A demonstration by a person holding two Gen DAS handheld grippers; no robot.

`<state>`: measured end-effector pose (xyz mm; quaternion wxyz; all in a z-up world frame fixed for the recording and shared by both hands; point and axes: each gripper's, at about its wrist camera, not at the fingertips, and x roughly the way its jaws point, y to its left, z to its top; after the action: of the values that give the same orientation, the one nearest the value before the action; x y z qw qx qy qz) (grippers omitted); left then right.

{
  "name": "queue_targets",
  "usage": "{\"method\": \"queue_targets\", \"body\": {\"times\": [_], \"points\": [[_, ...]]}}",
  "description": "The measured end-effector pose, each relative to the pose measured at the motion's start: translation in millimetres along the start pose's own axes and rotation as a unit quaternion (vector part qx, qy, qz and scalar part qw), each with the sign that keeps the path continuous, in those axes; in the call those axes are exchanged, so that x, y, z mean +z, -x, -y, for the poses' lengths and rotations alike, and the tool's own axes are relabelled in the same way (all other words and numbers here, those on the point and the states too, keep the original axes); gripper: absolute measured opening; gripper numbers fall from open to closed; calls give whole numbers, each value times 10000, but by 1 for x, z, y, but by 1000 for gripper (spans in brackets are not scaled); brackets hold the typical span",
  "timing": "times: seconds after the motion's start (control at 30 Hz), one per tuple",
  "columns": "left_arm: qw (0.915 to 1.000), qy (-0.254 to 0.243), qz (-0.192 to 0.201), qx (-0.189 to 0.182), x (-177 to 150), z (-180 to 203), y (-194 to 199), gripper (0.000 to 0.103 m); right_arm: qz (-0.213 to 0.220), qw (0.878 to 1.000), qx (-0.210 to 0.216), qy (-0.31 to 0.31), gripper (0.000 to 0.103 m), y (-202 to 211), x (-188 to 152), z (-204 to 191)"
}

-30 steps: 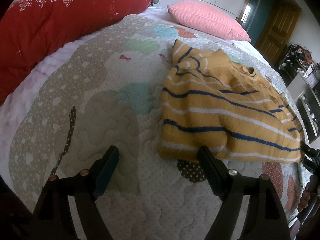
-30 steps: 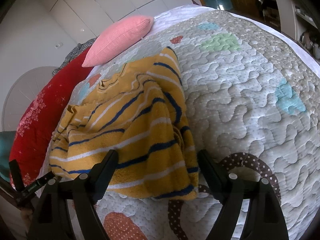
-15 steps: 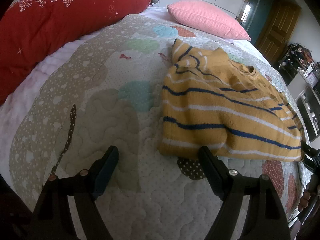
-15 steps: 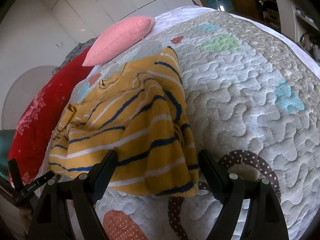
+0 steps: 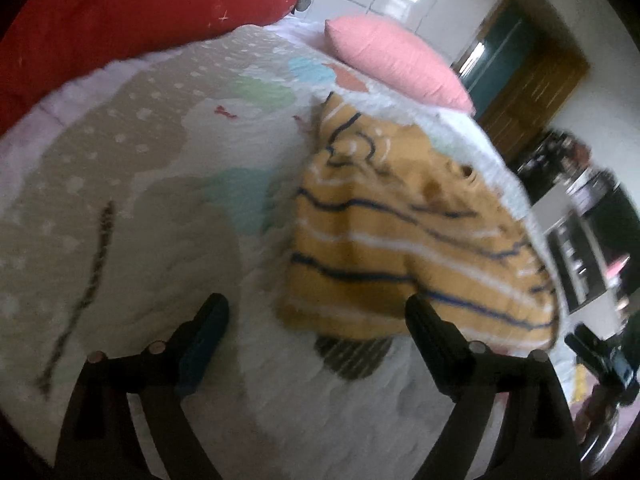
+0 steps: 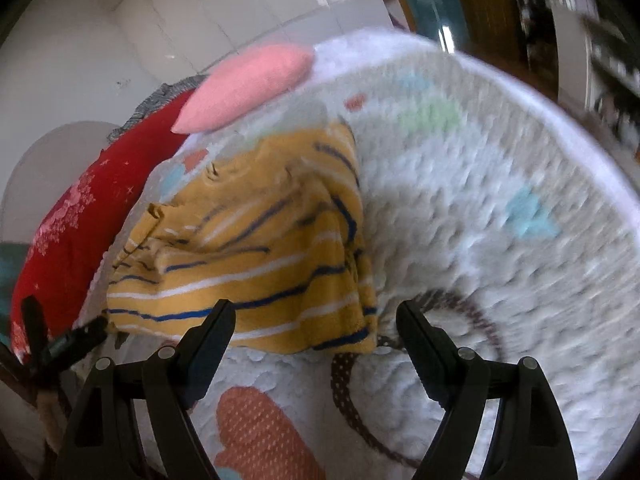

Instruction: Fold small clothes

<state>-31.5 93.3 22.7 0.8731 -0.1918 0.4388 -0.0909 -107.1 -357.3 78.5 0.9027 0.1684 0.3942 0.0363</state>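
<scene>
Sweater: your yellow striped sweater lies folded on the quilted bed, centre-right of the left wrist frame, centre-left of the right wrist frame.
Left gripper: your fingers are spread and have just been opening wider; nothing pinched, the sweater's near hem sits just past the tips.
Right gripper: your fingers are spread, empty, above the sweater's near edge.
Background: pink pillow upper centre, red blanket upper left.
Blur: both frames smeared.
</scene>
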Motion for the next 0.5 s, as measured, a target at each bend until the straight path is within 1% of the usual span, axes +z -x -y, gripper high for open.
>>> {"method": "queue_targets", "body": {"times": [0.07,0.1,0.17,0.2,0.23,0.27,0.3,0.33,0.37,0.4,0.43,0.5], "points": [[9994,206,81,-275,4,-2,-9,92,245,9992,-130,287,86,23,9,-15],[9990,275,113,-344,7,-2,-12,92,308,9987,-134,383,86,30,14,-24],[9976,438,199,-496,12,-2,-18,92,307,9979,1,569,87,33,27,-46],[9964,545,194,-624,14,-2,-22,88,230,9974,124,671,87,27,34,-61],[9946,663,152,-785,15,-2,-25,65,158,9968,220,747,87,21,39,-75],[9922,768,43,-977,15,-3,-29,45,36,9957,364,849,87,9,45,-93],[9903,871,-11,-1087,15,-6,-30,44,-150,9936,534,983,87,-8,50,-113],[9886,957,39,-1160,14,-10,-30,41,-300,9914,643,1099,87,-21,53,-128],[9874,996,66,-1225,13,-12,-31,39,-517,9873,765,1292,87,-41,57,-151],[9856,1043,83,-1328,13,-17,-31,38,-682,9838,829,1435,87,-58,58,-168],[9834,1094,102,-1444,11,-21,-32,37,-940,9784,917,1596,87,-84,60,-192],[9801,1157,157,-1603,9,-27,-32,37,-1329,9705,1026,1729,80,-126,61,-226]]}}
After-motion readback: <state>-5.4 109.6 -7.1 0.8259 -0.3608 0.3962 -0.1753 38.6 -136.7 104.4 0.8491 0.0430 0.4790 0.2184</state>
